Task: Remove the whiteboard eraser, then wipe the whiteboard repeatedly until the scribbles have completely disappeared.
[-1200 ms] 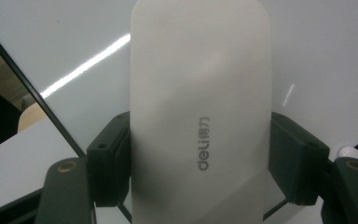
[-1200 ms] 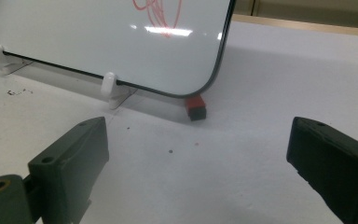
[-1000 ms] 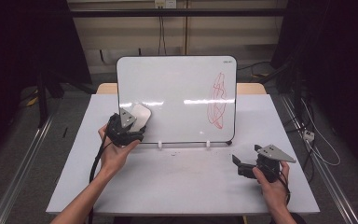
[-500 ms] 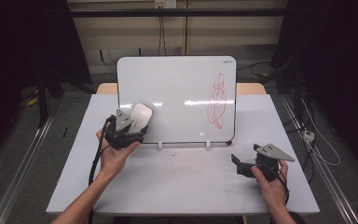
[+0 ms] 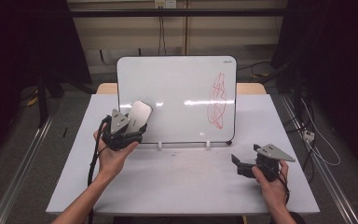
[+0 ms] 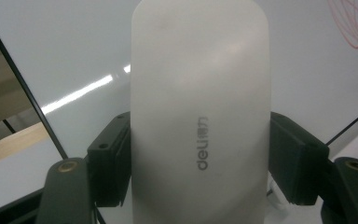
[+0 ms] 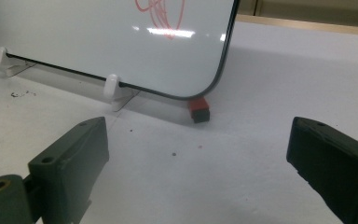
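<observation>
A whiteboard [image 5: 177, 93] stands upright on white clips at the back of the table, with a red scribble [image 5: 216, 99] near its right edge. My left gripper [image 5: 129, 131] is shut on a pale grey eraser [image 5: 139, 115], held up in front of the board's lower left part. In the left gripper view the eraser [image 6: 199, 112] stands upright between the two black pads [image 6: 109, 170], with the board [image 6: 307, 70] close behind and the scribble [image 6: 354, 23] at the upper right. My right gripper [image 5: 237, 164] rests low at the table's front right, open, with nothing between its fingers [image 7: 77, 154].
The white table [image 5: 186, 182] carries a small red and black object [image 7: 198, 108] under the whiteboard's lower right corner [image 7: 209, 88]. White support clips [image 7: 112, 86] hold the board's bottom edge. Dark floor and metal rails lie on both sides of the table.
My left gripper has lifted the eraser slightly up and toward the board. The right gripper has stayed where it was.
</observation>
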Motion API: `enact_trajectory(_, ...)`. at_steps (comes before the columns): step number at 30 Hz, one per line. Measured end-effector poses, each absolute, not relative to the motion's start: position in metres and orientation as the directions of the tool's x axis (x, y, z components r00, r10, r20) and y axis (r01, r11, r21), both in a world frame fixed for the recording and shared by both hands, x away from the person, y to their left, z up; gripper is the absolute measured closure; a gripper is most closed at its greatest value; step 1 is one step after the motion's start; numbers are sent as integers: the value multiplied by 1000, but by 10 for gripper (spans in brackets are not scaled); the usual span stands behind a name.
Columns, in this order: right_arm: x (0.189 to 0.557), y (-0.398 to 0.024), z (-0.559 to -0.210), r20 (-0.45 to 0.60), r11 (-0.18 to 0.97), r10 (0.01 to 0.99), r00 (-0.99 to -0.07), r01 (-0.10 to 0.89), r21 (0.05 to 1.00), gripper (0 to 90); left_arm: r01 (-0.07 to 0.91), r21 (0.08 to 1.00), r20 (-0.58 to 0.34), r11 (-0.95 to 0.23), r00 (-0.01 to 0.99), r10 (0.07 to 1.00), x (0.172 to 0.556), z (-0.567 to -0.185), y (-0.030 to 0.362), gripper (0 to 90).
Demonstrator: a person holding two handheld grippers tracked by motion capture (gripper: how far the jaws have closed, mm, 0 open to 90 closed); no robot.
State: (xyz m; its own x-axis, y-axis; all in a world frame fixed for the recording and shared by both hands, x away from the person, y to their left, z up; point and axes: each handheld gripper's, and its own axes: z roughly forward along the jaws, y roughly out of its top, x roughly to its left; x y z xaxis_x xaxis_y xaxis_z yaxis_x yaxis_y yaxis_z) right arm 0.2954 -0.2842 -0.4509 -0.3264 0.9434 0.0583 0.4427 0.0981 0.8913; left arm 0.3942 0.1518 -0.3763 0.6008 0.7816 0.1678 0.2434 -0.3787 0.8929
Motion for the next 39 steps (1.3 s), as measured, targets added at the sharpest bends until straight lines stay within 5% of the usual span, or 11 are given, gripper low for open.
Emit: enact_trajectory(39,298,-286,-453,70,94,941,-331,453,886,50,150,915,182,-375,676,714,398,-354,90,311)
